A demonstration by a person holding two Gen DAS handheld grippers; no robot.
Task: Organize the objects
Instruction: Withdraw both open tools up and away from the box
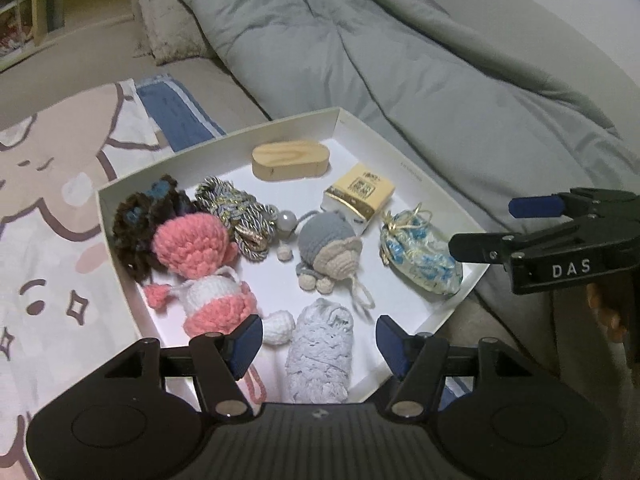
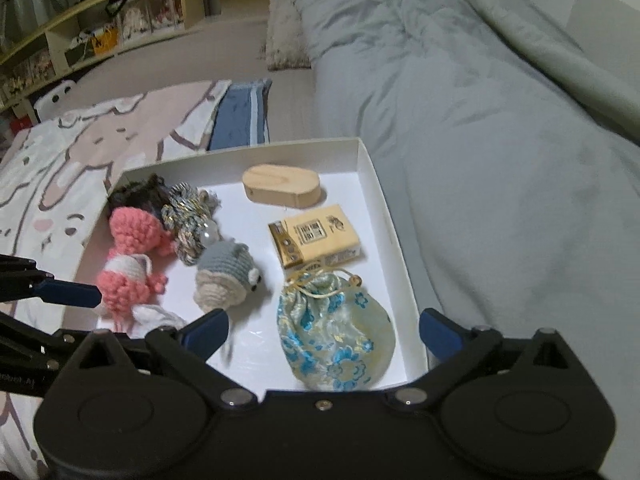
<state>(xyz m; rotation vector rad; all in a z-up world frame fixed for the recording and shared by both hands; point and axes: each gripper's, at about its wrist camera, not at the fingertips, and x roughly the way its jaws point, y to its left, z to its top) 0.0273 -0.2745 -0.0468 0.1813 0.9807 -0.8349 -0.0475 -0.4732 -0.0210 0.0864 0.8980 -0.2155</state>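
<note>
Across the middle of both views sits a shallow white box (image 1: pixel 400 168) on the bed, and it looks nearly full: every small item in sight already lies inside, none on the covers around it. As a judgement, the sorting is close to done, with perhaps only tidying left.

Left claw (image 1: pixel 319 340) is at lower centre of its view, jaws parted and gripping nothing; a pale lace bundle (image 1: pixel 320 344) lies loose below the gap. Right claw (image 2: pixel 323 330) gapes wide and empty over a silky blue-flowered pouch (image 2: pixel 336 336) with a gold drawstring.

Upper part of the box: a smooth oval wood block (image 1: pixel 291 159) and a glossy yellow carton (image 1: pixel 359 194). Left side: a pink and white crochet doll (image 1: pixel 192 256), a dark fuzzy yarn piece (image 1: pixel 136 232), twisted gold-grey cord (image 1: pixel 240 216). Centre: a knobbly grey and beige crochet mouse (image 1: pixel 328 252). Rumpled grey duvet (image 1: pixel 400 60) fills the upper right.
</note>
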